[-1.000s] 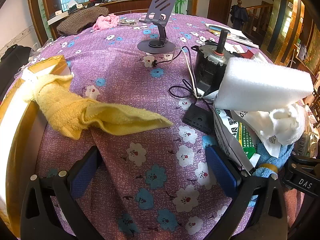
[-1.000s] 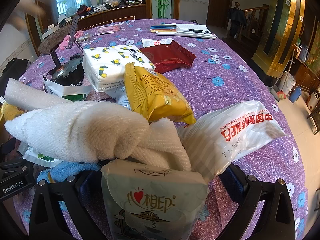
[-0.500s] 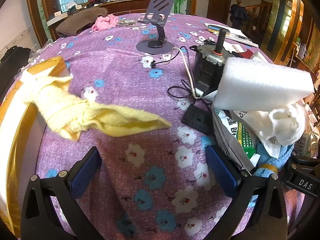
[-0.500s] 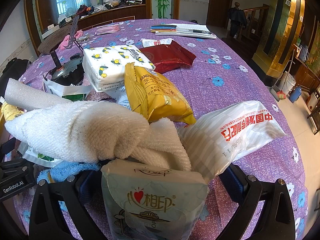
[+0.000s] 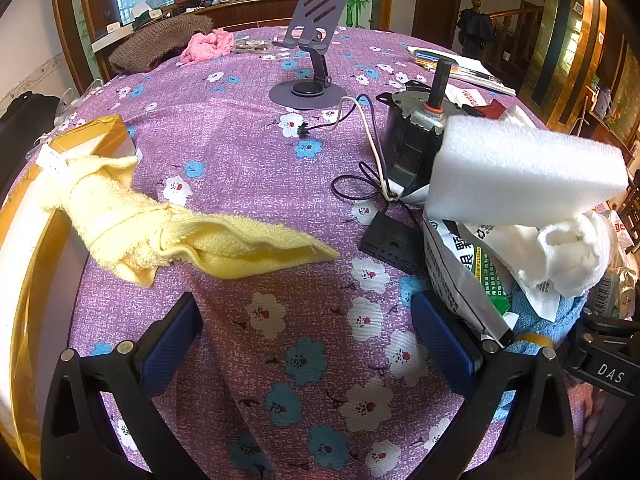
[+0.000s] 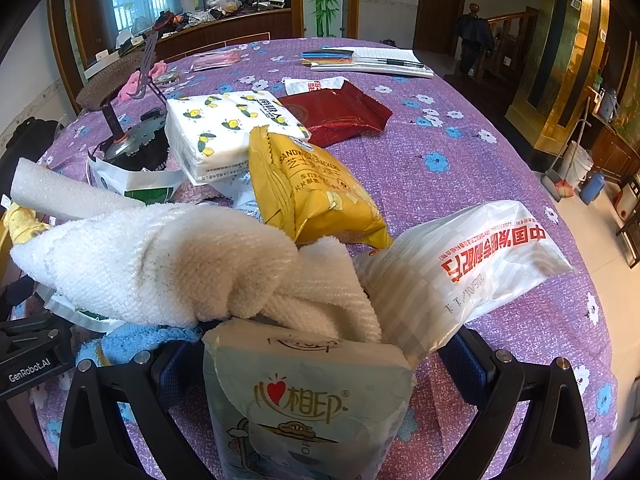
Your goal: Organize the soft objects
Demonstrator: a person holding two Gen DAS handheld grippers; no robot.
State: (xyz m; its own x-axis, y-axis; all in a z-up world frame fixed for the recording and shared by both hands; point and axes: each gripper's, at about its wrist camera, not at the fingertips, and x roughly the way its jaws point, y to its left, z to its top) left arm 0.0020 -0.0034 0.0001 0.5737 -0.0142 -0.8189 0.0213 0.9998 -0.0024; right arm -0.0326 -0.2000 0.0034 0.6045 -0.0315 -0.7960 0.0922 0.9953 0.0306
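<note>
With the left gripper [image 5: 306, 332] wide and empty, the yellow towel [image 5: 168, 228], draped limp from the box [image 5: 92, 136] at far left, likely handles light; pinch its near tip.

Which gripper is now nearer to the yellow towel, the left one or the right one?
Left. The left gripper is open just below the yellow towel, which lies ahead of its left finger. From the right gripper, only a corner of that towel shows, far left beyond the white towel.
</note>
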